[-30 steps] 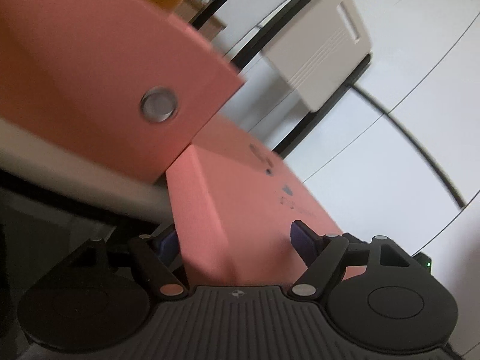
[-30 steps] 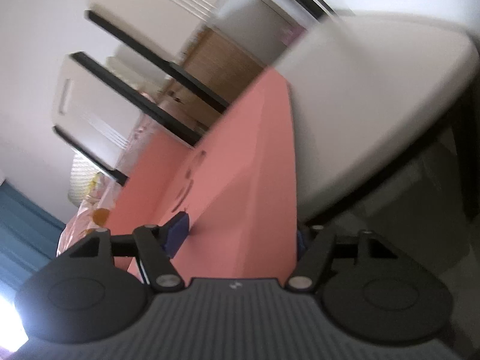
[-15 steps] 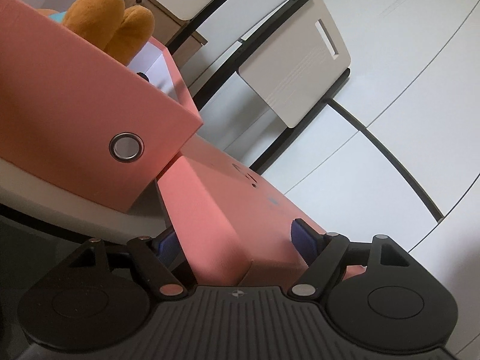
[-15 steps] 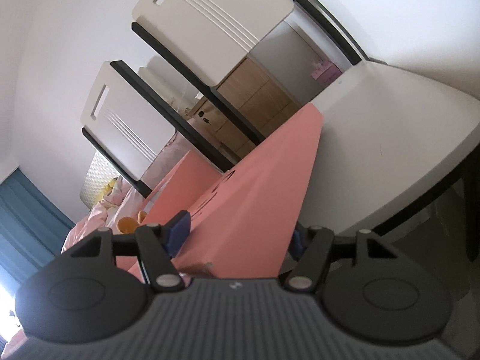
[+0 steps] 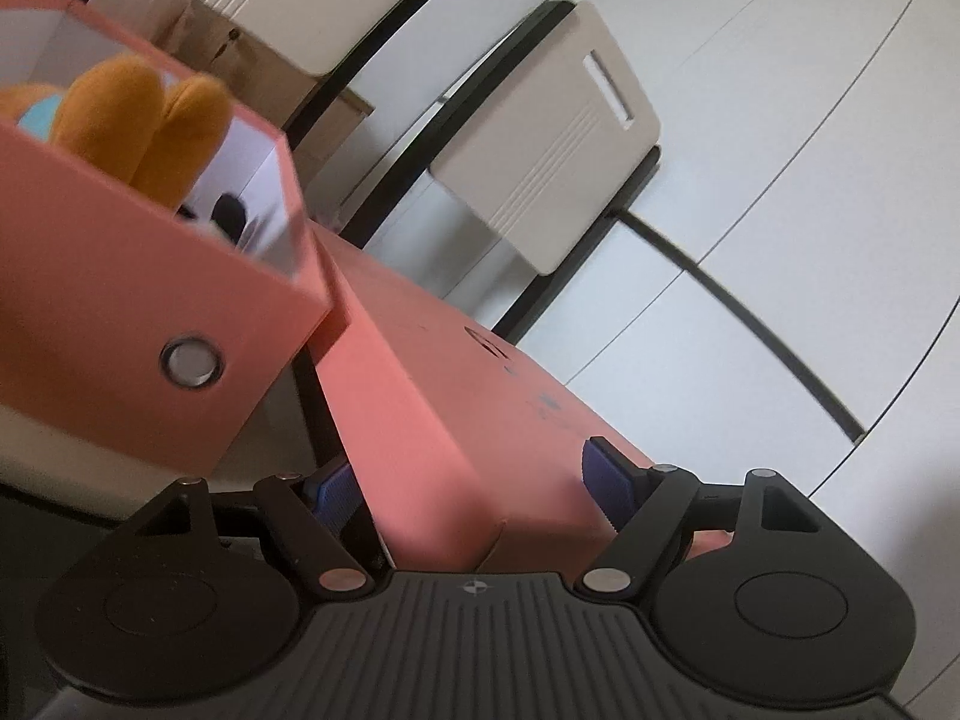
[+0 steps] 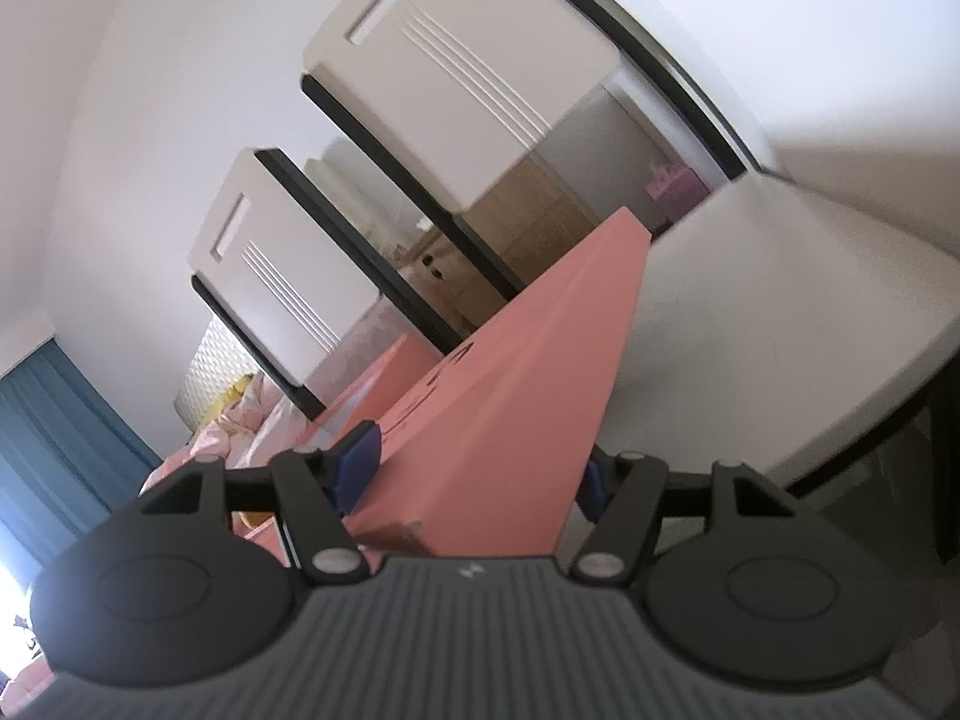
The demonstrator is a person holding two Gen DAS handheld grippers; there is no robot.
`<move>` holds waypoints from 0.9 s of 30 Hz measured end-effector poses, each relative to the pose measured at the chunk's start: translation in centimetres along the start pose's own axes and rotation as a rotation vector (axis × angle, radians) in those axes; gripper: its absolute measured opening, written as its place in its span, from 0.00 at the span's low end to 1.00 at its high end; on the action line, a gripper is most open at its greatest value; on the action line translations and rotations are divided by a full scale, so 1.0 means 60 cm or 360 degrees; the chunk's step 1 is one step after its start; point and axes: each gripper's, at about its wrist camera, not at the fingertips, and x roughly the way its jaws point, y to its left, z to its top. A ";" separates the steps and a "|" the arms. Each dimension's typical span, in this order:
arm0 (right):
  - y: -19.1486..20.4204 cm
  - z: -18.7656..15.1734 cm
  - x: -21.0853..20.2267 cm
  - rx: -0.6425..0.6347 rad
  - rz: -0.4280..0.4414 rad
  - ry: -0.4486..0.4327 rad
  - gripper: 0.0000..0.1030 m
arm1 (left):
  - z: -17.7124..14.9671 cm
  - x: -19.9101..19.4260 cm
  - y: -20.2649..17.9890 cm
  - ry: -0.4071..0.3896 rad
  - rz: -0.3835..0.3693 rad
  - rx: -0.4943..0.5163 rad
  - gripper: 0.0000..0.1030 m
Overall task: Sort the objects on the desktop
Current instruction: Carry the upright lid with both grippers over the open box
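Mostly hidden, the pink lid (image 5: 456, 420) fills both views, left gripper (image 5: 474, 480) and right gripper (image 6: 474, 468) clamped on its ends; the box (image 5: 150, 300) sits at ten o'clock, near the bench (image 6: 780, 330) edge.

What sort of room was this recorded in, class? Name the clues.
Probably a bedroom with a desk: a bed with pink bedding, a blue curtain, white wall cabinets, and an orange plush toy in a pink storage box.

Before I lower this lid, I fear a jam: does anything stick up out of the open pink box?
Yes. The orange plush toy pokes above the pink box rim, beside the held lid.
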 end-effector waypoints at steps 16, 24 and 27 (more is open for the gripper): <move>0.098 0.034 0.038 -0.0031 0.0219 -0.0121 0.64 | 0.097 -0.093 -0.050 -0.0226 0.0046 0.0151 0.79; 0.159 0.022 0.117 -0.0062 0.0310 -0.0058 0.64 | 0.124 -0.159 -0.012 -0.0359 0.0132 0.0103 0.79; 0.180 0.012 0.151 -0.0071 0.0339 -0.0024 0.64 | 0.134 -0.180 0.005 -0.0414 0.0176 0.0081 0.79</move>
